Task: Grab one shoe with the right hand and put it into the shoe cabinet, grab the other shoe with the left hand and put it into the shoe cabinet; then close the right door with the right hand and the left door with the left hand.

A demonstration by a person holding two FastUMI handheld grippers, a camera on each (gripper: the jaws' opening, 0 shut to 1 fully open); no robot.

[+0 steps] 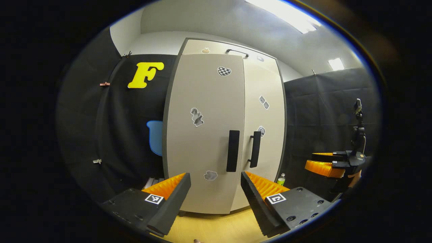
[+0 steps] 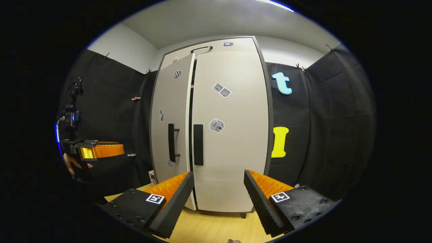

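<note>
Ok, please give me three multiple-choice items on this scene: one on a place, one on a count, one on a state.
1. In the right gripper view, where is the left gripper?
A) left of the shoe cabinet
B) above it
C) inside it
2. How many long black handles are on the two tall doors?
A) one
B) two
C) four
3. The right gripper is:
A) shut on a shoe
B) shut on a handle
C) open, empty

Key: A, it hangs left of the cabinet; B, one per door; C, fingers apart, nothing between.
</note>
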